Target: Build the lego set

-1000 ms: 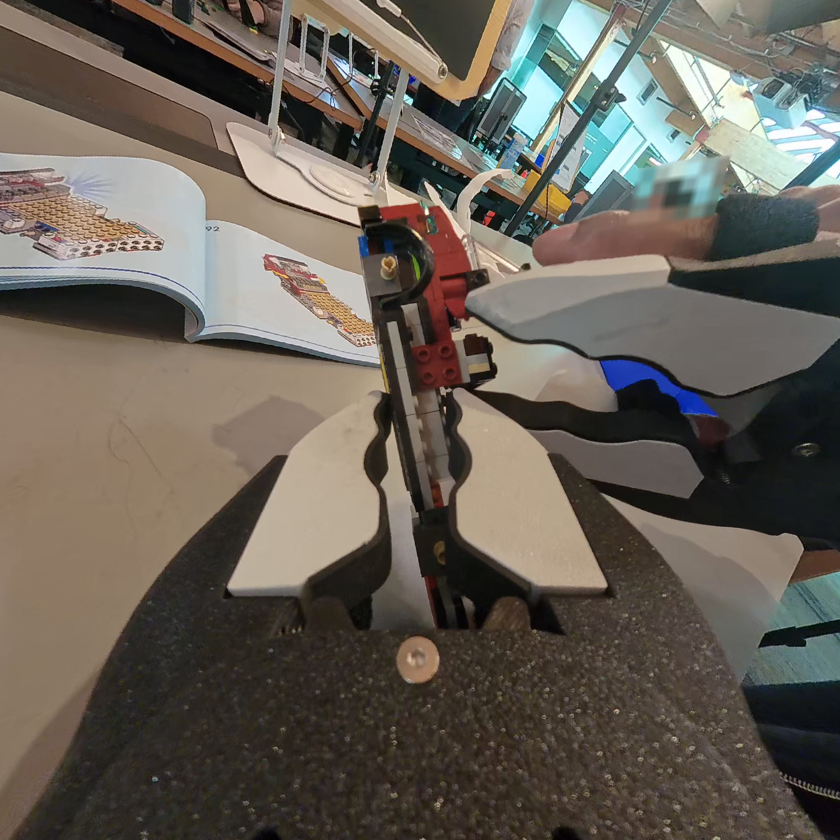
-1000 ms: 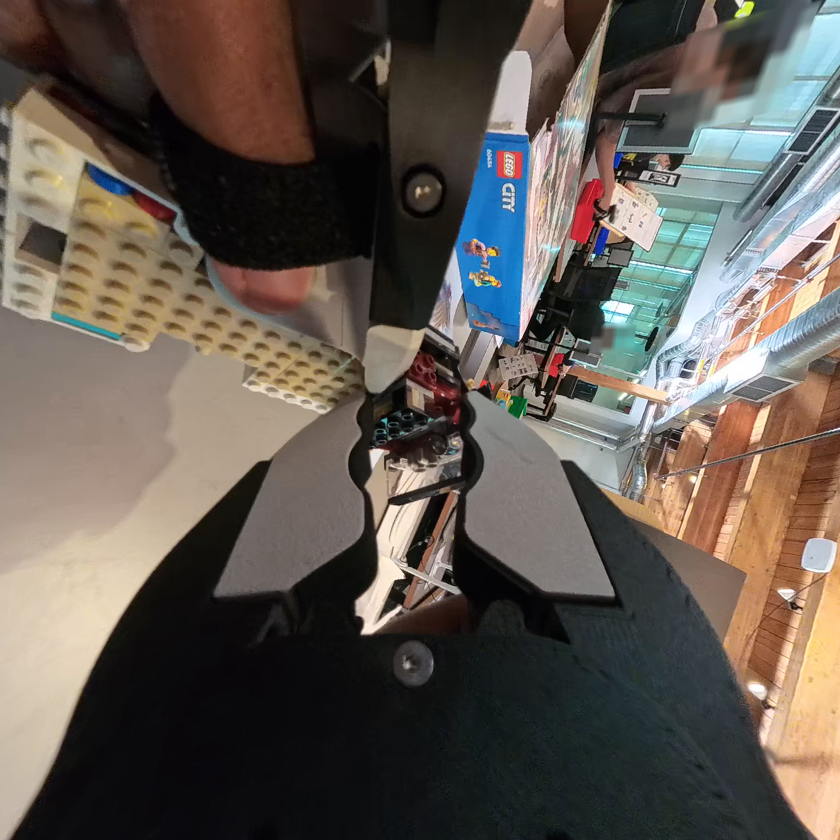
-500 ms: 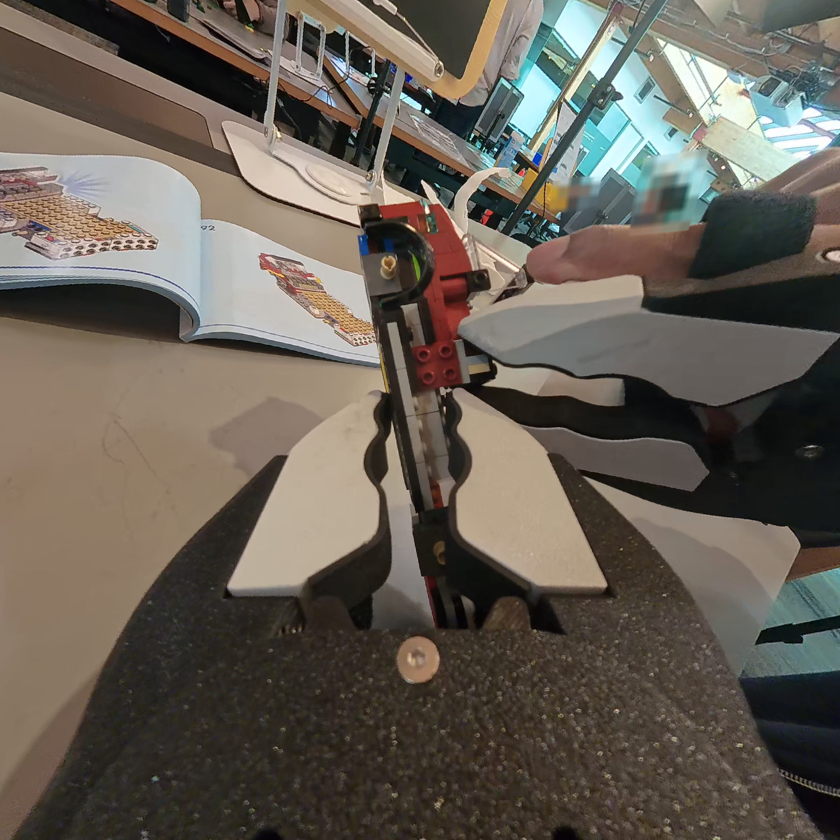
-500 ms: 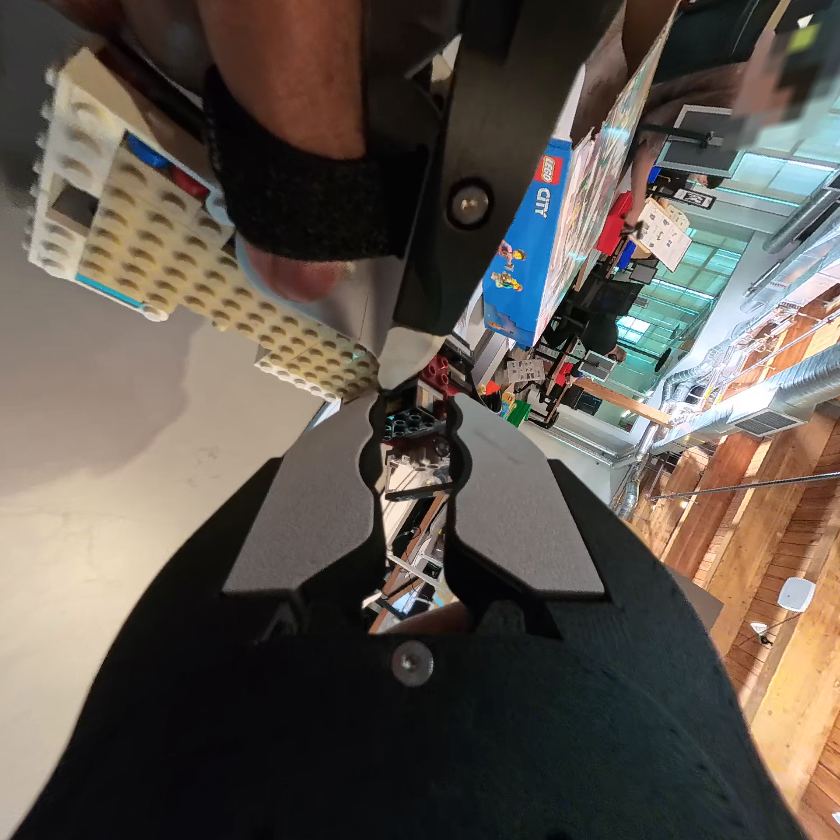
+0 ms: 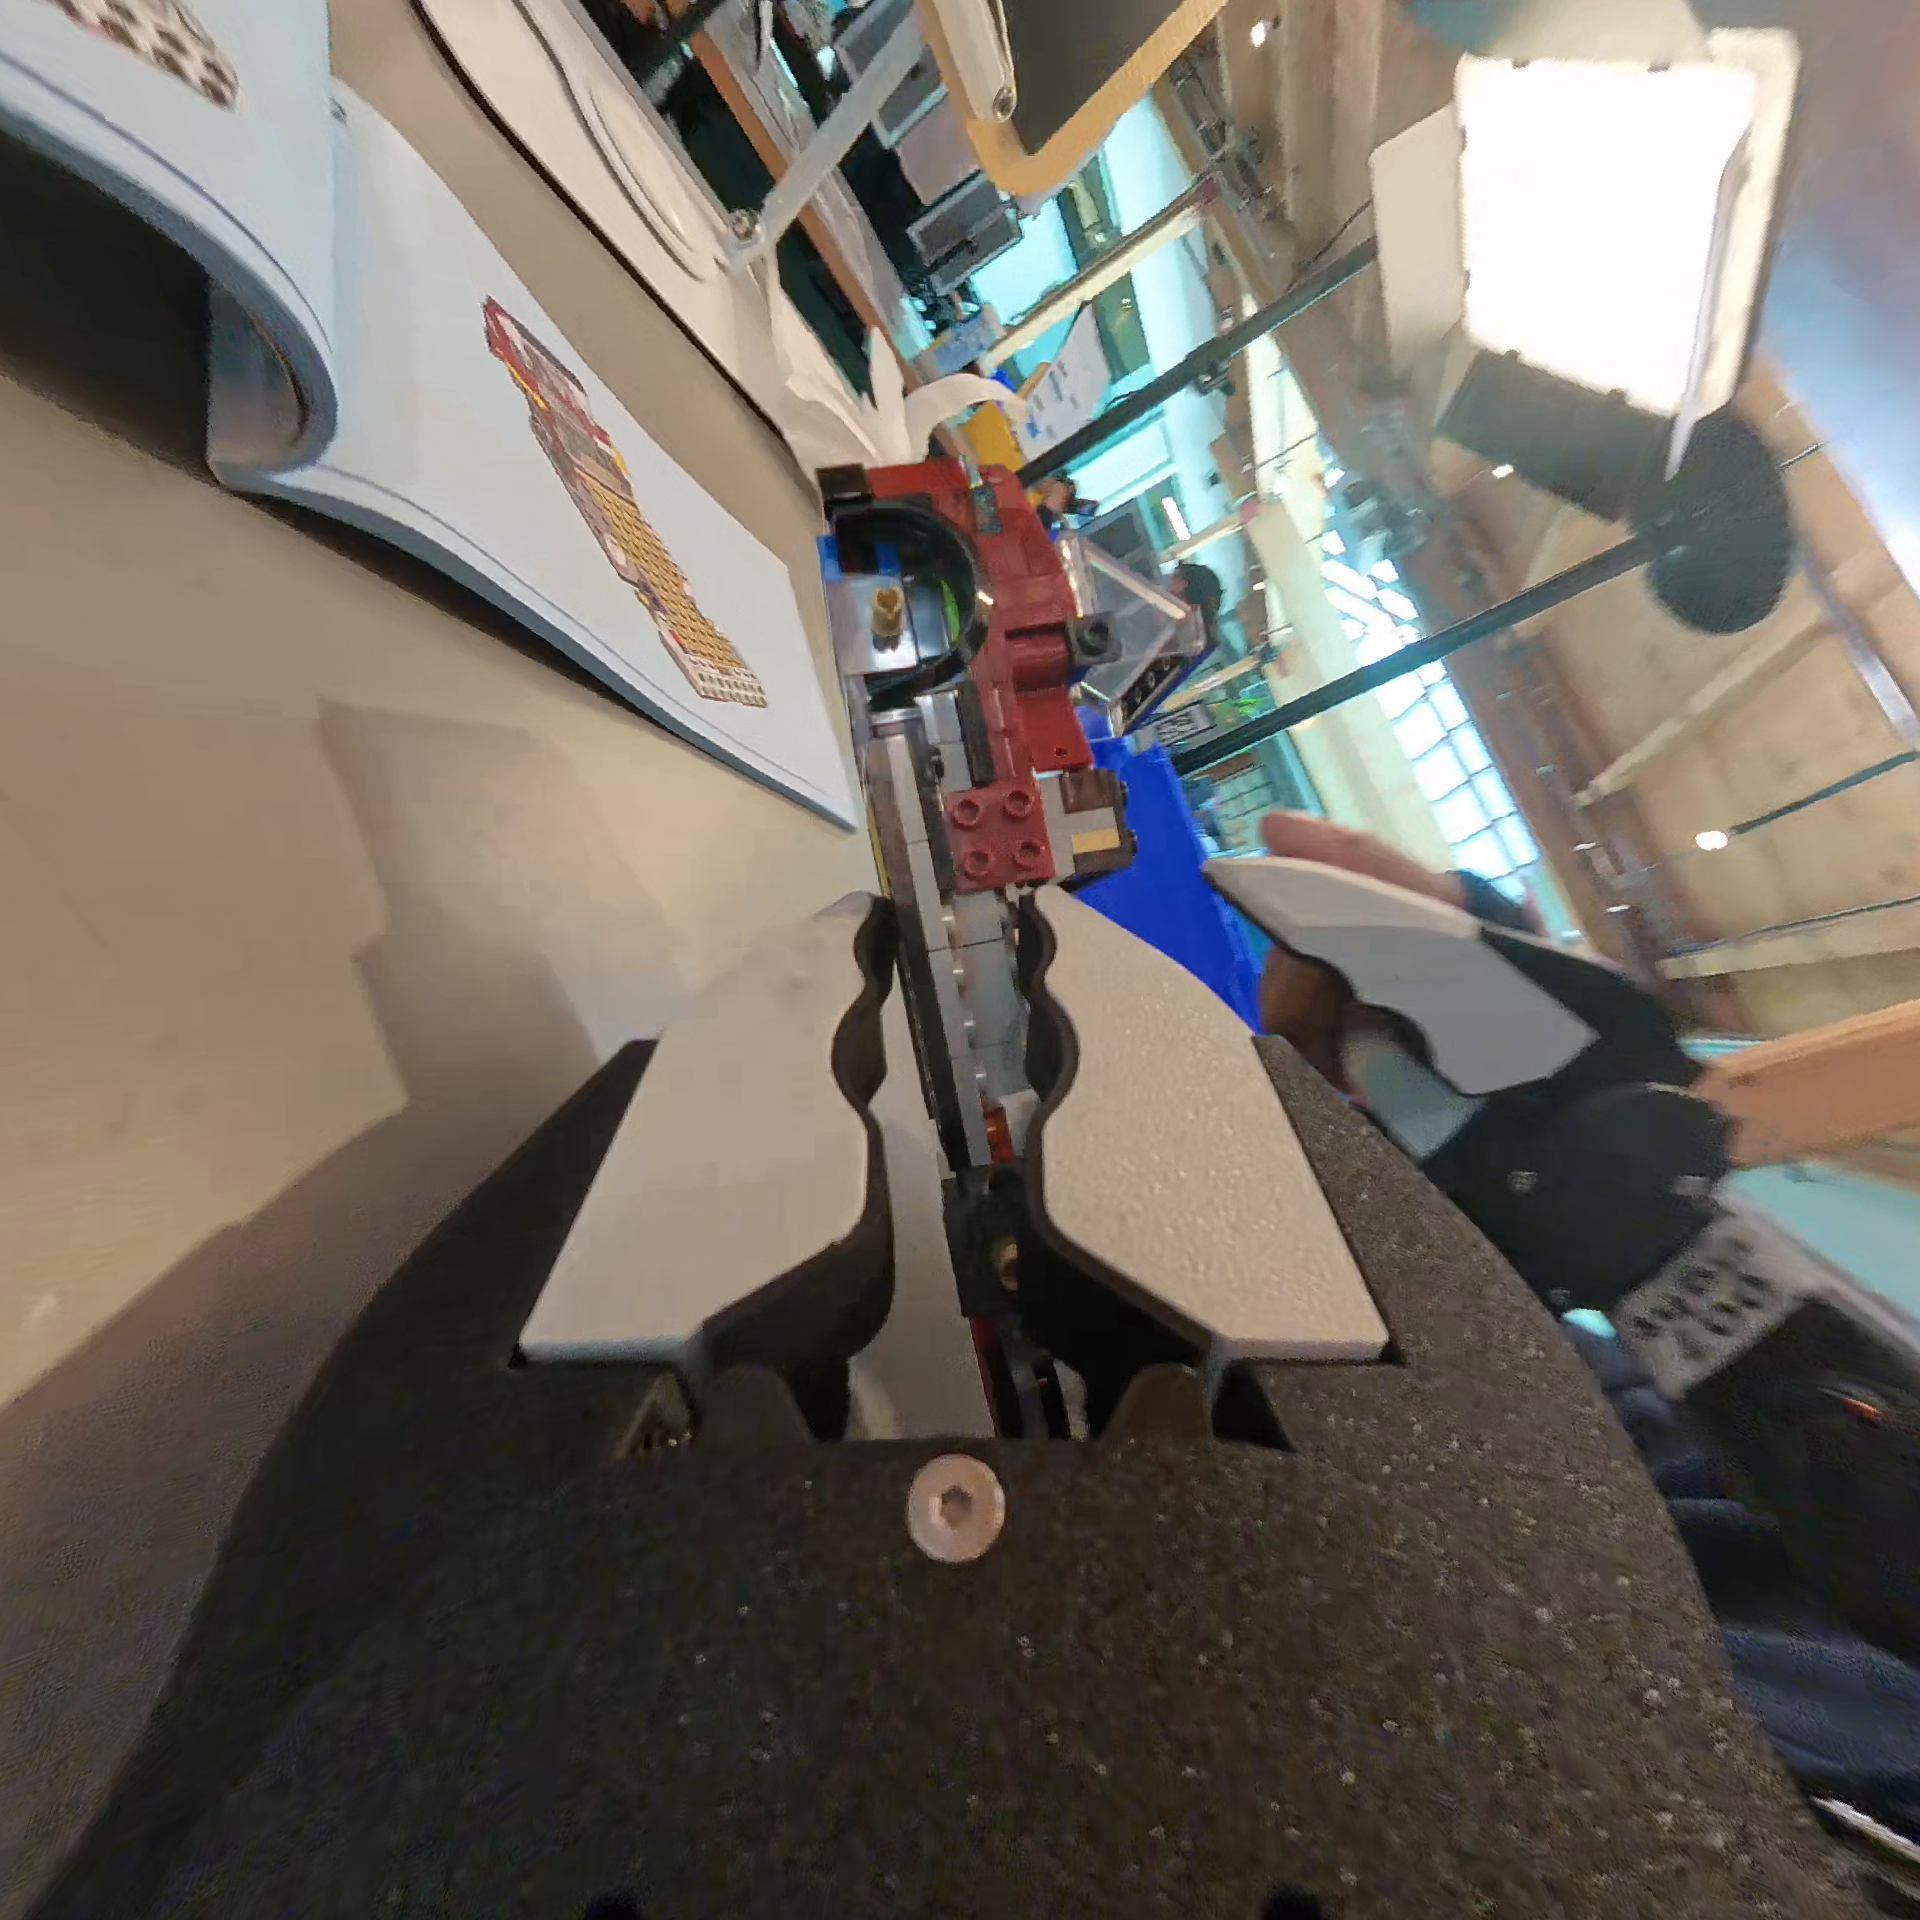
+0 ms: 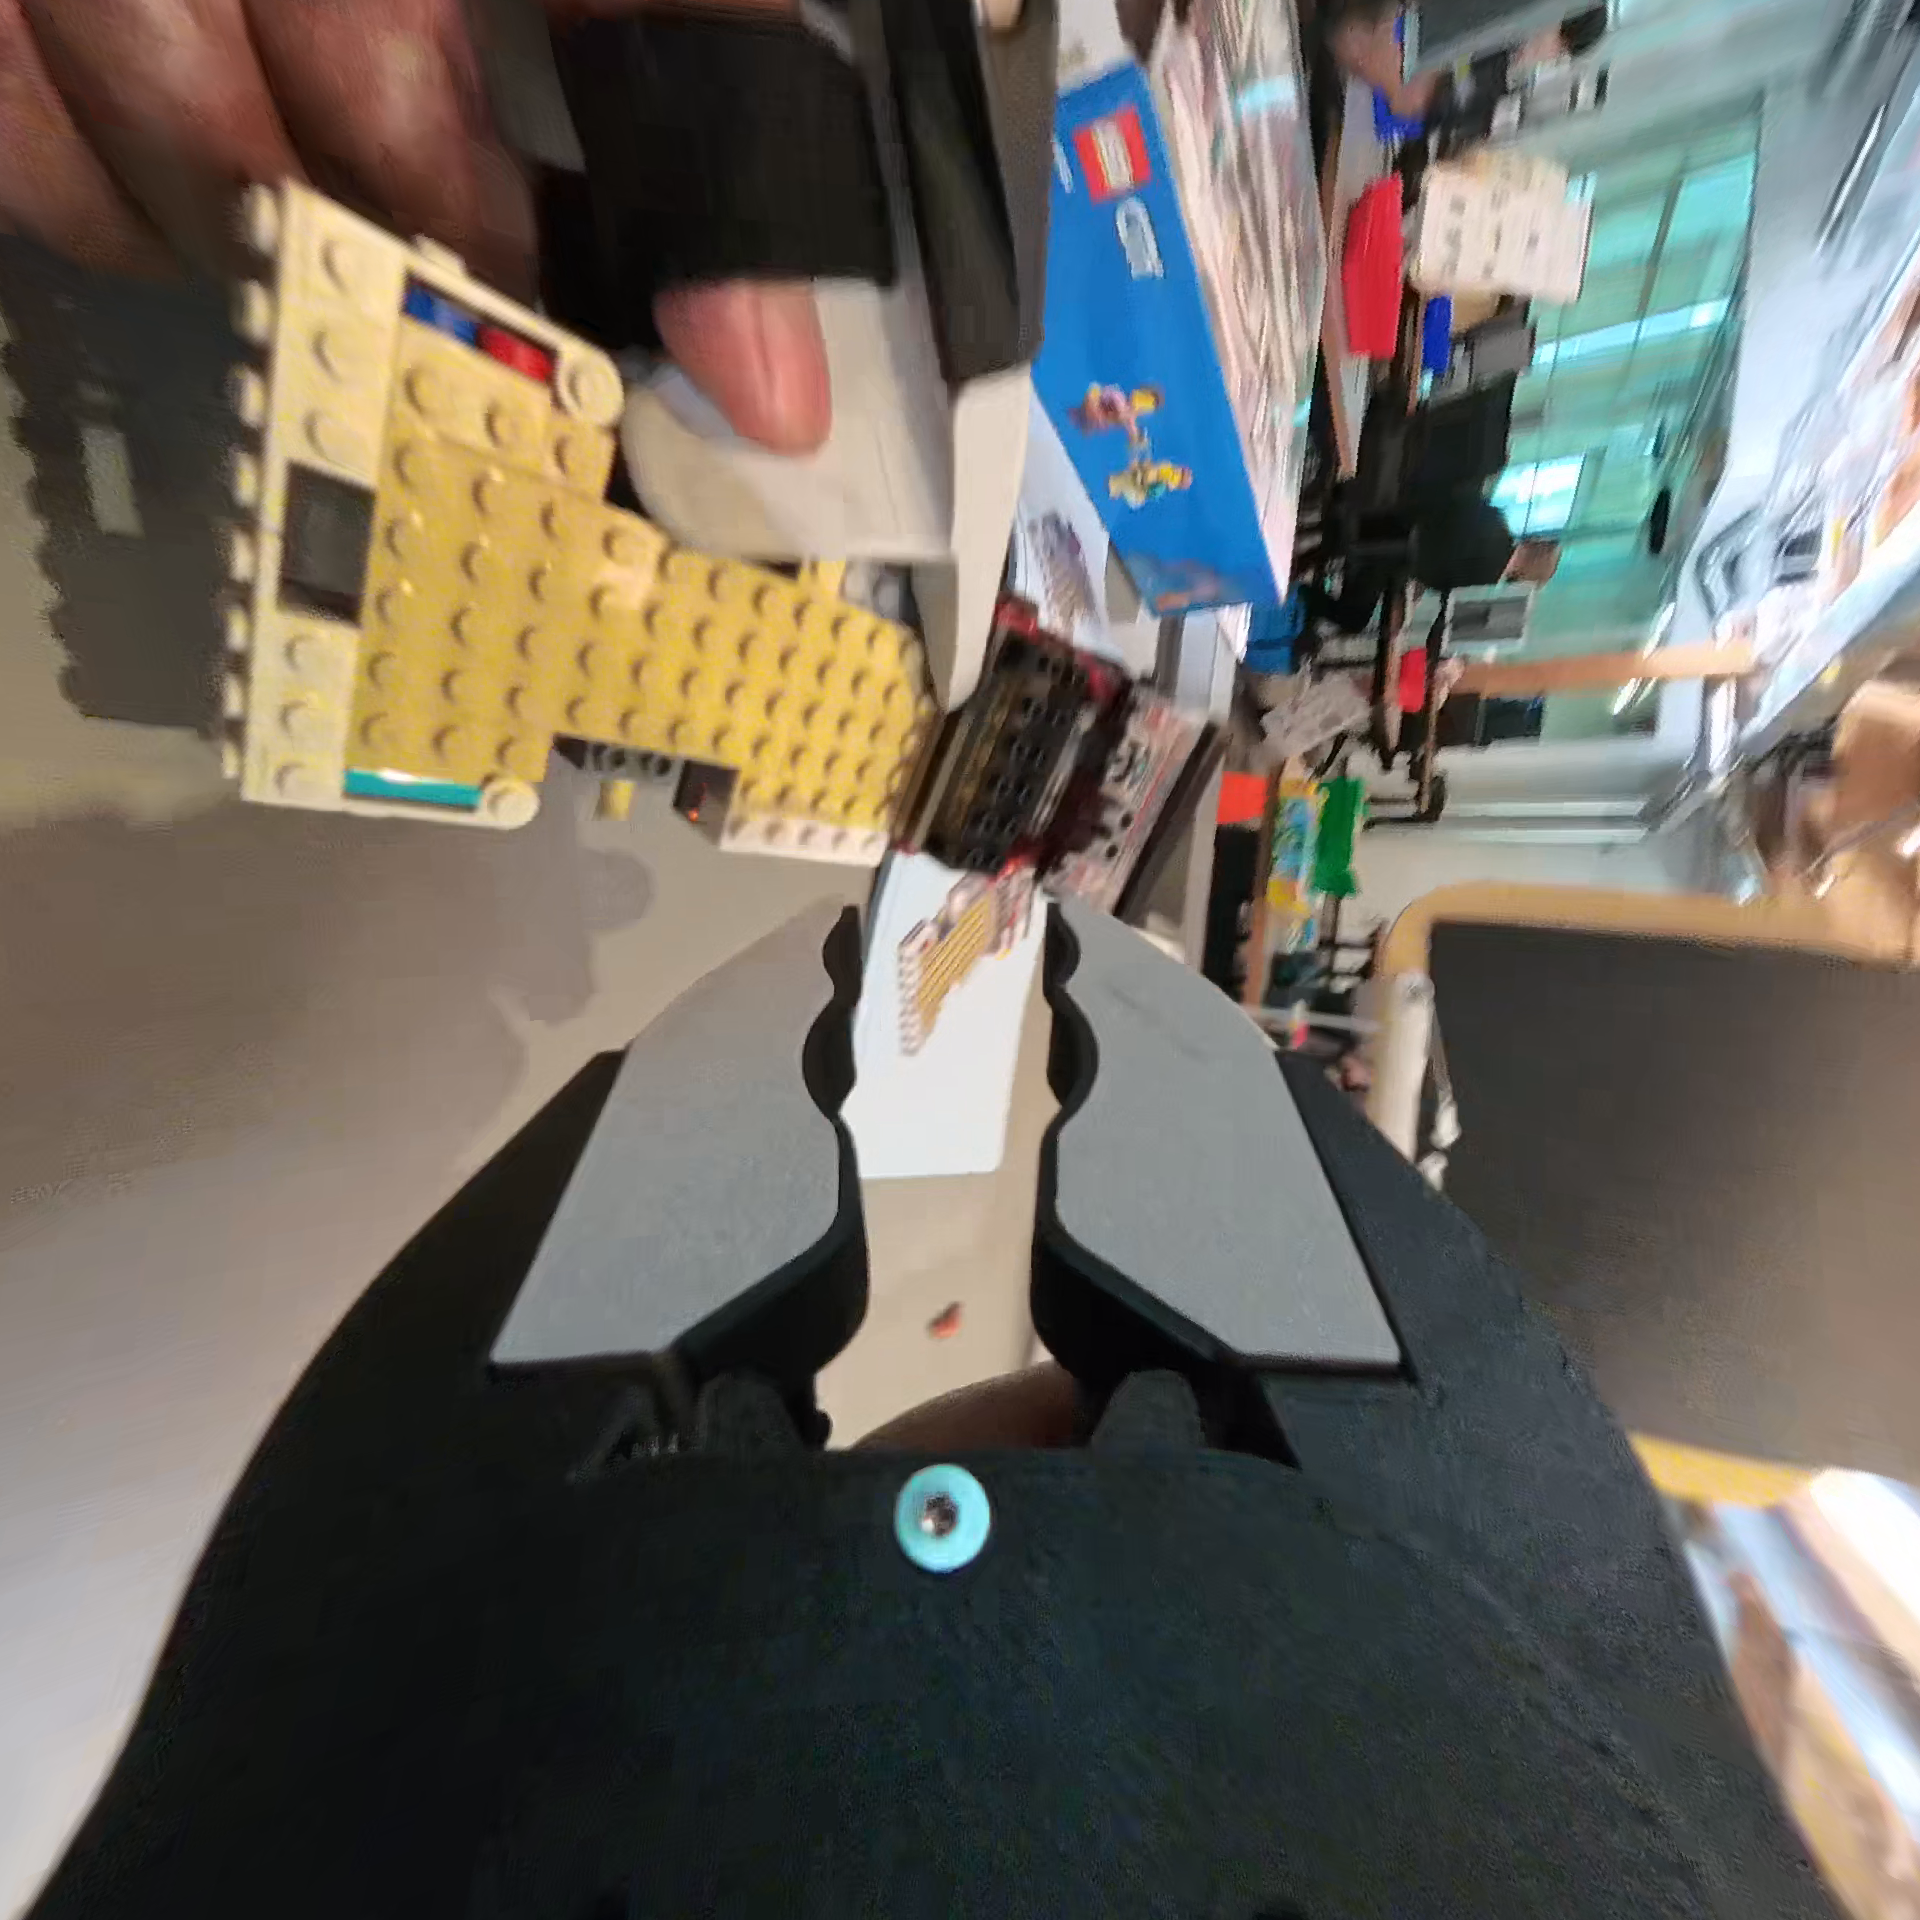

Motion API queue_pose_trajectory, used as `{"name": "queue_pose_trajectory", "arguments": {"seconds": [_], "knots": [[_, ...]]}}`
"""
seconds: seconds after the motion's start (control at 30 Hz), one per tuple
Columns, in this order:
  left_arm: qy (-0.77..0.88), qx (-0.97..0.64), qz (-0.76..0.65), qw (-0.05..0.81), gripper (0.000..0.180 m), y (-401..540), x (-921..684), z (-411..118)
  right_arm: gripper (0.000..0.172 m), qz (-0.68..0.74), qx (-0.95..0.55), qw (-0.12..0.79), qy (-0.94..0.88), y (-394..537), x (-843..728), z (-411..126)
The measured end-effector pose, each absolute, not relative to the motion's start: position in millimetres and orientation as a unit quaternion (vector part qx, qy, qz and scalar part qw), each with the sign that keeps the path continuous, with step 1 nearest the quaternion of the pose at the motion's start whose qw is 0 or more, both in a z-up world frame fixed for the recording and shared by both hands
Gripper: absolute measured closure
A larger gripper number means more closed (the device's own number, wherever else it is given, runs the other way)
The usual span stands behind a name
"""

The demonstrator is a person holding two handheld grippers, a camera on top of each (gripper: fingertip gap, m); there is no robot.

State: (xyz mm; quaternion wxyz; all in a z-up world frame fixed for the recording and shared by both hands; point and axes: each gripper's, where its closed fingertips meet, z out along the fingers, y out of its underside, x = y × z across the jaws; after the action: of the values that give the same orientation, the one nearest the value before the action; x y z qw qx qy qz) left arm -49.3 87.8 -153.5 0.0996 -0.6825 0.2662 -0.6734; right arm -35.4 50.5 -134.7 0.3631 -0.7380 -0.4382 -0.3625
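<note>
- Rolling sideways since a second ago, both views now show the table [image 5: 208,1039] tilted; the right gripper [image 6: 948,925] has backed off the brick model [image 5: 966,727].
- Brick model: stands edge-on between the left gripper's [image 5: 956,914] pads, beside the open instruction booklet [image 5: 582,582].
- Left gripper: clenched on the model's grey edge.
- Right gripper: parted, holding nothing, just short of the model.

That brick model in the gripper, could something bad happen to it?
Maybe. The left gripper pinches only the thin bottom edge of the brick model, so the tall top could tip or snap off. The right gripper is open close beside it and might bump loose bits, which could drop onto the table.
</note>
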Motion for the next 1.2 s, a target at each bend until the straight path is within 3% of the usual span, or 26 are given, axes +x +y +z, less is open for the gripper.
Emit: {"name": "queue_pose_trajectory", "arguments": {"seconds": [0.27,0.67,0.9,1.2], "knots": [[0.222,-0.65,-0.726,-0.029,0.158,61,-32,-149,0.138,-0.315,-0.815,0.417,-0.25,6,8,-162],[0.233,-0.685,-0.68,-0.117,0.158,-20,21,-168,0.14,-0.138,-0.85,0.503,-0.079,-81,13,-163],[0.345,-0.708,-0.606,-0.112,0.157,-76,58,-195,0.145,-0.203,-0.887,0.414,0.01,-141,62,-195],[0.475,-0.7,-0.533,0.018,0.154,-79,72,-201,0.146,-0.223,-0.9,0.369,0.069,-161,85,-210]]}}
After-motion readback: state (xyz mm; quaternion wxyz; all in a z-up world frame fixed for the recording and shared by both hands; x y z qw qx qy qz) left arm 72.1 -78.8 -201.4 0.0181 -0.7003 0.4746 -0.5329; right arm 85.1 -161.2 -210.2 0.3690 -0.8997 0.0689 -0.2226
